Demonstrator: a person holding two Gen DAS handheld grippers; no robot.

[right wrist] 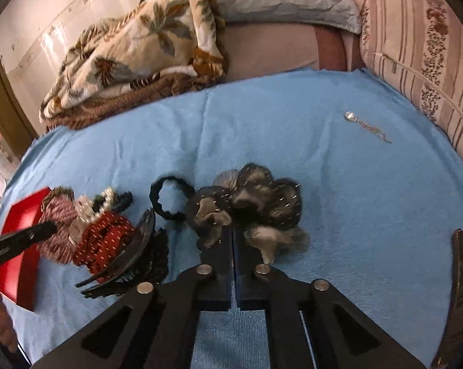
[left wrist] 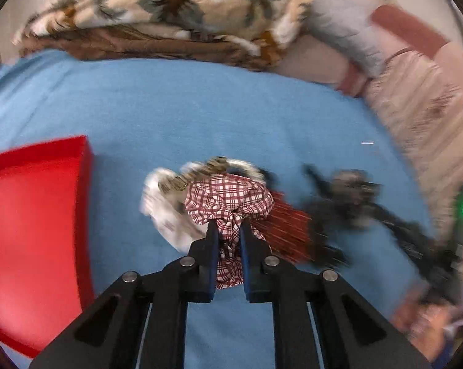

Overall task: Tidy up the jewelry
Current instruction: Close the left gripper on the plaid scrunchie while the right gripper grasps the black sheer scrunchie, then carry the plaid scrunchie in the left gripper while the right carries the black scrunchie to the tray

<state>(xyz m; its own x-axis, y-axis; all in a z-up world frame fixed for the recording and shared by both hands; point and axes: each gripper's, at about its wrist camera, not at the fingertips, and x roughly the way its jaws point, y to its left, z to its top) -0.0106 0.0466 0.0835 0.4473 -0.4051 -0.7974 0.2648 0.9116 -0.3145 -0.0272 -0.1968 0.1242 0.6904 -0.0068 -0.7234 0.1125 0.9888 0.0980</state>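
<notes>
Left gripper [left wrist: 228,230] fingers pinch red-white plaid fabric scrunchie [left wrist: 228,200]; red open tray [left wrist: 37,215] just left, nearer this hand. Right gripper [right wrist: 233,236] fingers pressed shut on black gauzy scrunchie [right wrist: 256,206], blue bed cover [right wrist: 339,200] beneath.

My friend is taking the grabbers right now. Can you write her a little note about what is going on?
Left gripper: jaws shut on the checked scrunchie.
Right gripper: jaws shut on the black gauzy scrunchie.
On the blue cloth: red dotted scrunchie, black combs, black hair band, silver pin.
Done: nothing seen in the red tray, though only part of it shows.
Left: carry both over, then the rest.
</notes>
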